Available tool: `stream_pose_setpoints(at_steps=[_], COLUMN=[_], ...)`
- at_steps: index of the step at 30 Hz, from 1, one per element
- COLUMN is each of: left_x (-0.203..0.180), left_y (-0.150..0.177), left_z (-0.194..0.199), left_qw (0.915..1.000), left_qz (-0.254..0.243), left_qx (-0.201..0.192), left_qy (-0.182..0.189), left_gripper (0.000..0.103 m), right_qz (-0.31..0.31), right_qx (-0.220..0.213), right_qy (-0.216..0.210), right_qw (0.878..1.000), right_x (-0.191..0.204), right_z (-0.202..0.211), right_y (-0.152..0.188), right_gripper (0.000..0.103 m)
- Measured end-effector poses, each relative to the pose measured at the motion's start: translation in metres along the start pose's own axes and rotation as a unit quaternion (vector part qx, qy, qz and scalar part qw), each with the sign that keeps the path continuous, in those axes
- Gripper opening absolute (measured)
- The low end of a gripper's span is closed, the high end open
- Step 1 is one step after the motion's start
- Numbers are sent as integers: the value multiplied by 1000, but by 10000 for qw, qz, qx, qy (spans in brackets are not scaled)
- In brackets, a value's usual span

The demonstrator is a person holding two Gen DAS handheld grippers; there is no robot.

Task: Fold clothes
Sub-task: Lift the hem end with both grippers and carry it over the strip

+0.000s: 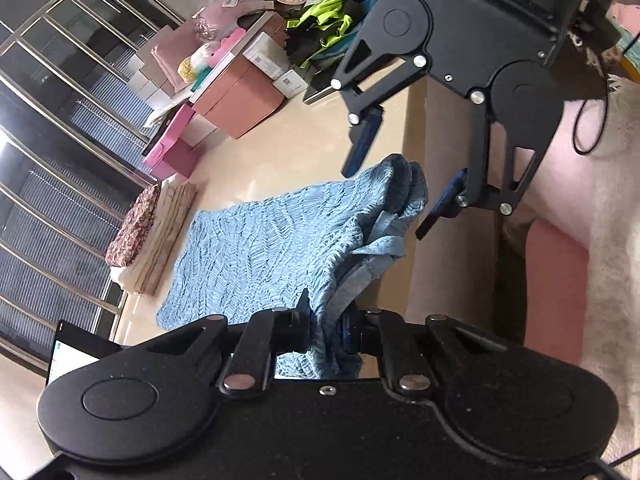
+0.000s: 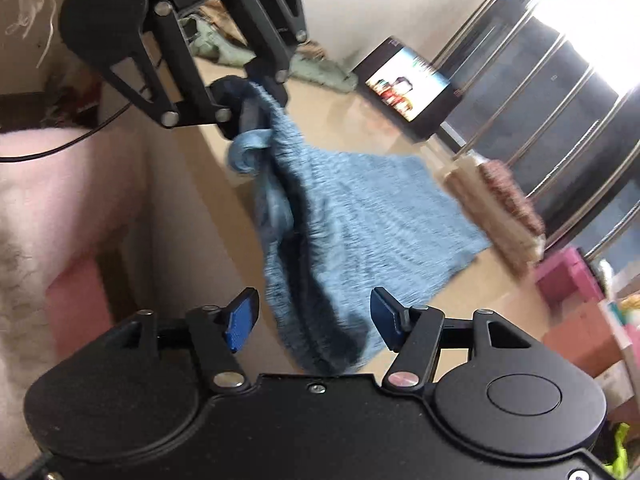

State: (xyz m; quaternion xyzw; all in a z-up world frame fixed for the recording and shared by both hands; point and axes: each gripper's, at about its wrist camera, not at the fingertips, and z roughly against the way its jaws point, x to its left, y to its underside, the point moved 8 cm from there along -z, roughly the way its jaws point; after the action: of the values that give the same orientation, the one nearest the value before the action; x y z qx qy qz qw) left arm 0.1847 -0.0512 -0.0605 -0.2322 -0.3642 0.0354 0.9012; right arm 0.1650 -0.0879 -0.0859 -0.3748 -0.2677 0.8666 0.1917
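A light blue knitted garment [image 1: 276,248] lies partly folded on the cream table, one corner lifted. My left gripper [image 1: 326,334] is shut on that corner at the table's near edge; it also shows in the right wrist view [image 2: 244,108], clamped on the bunched cloth. My right gripper [image 2: 310,318] is open and empty, its blue pads either side of the garment's [image 2: 360,216] near folded edge. In the left wrist view the right gripper [image 1: 394,184] hovers open just above the garment's far folded end.
A stack of folded clothes [image 1: 148,232] lies beside the garment near the window rail. Pink and brown boxes [image 1: 236,96] and a heap of clothes [image 1: 324,28] crowd the far end. A tablet [image 2: 412,88] stands on the table. A pink stool [image 1: 556,288] is below the table edge.
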Motion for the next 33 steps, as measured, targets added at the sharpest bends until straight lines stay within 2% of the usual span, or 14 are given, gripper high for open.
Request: stream_pose_setpoints(at_steps=[3, 6, 8, 13, 15, 16, 18, 21, 25, 28, 30, 33], left_x=[-3, -4, -4, -7, -10, -12, -14, -19, -26, -34, -35, -27], left_y=[4, 5, 5, 9, 10, 11, 11, 13, 17, 18, 19, 20], left_z=[5, 10, 13, 17, 18, 18, 16, 14, 14, 20, 26, 36], left_qw=[9999, 9997, 9998, 9999, 9999, 9999, 9998, 9997, 9995, 9992, 9991, 9968], left_qz=[134, 232, 212, 14, -3, -14, -106, -142, -239, -297, -191, 154], left_qx=[61, 72, 62, 90, 87, 86, 88, 122, 196, 263, 275, 333], left_qy=[37, 31, 17, -75, -73, -74, -131, -134, -73, 87, 252, 709], left_gripper=[13, 13, 13, 13, 13, 13, 13, 13, 13, 13, 13, 13], right_qz=[252, 531, 731, 1605, 1864, 1905, 1999, 2208, 2282, 2057, 1848, 1597], right_qx=[49, 23, -25, 92, 167, 216, 313, 460, 642, 746, 755, 727], right_qy=[-22, -11, 70, 275, 242, 180, 100, 54, 4, -174, -375, -768], right_qw=[9997, 9986, 9973, 9866, 9820, 9813, 9793, 9742, 9715, 9756, 9792, 9815], right_x=[5, 10, 12, 17, 18, 19, 20, 26, 33, 34, 35, 32], right_z=[-2, -6, -7, -6, -5, -5, -6, -7, 0, 6, 15, 31], right_y=[0, -3, -6, -6, -6, -6, -6, -5, -6, -10, -14, -21], right_gripper=[70, 66, 52, 46, 40, 32, 28, 14, 13, 12, 11, 11])
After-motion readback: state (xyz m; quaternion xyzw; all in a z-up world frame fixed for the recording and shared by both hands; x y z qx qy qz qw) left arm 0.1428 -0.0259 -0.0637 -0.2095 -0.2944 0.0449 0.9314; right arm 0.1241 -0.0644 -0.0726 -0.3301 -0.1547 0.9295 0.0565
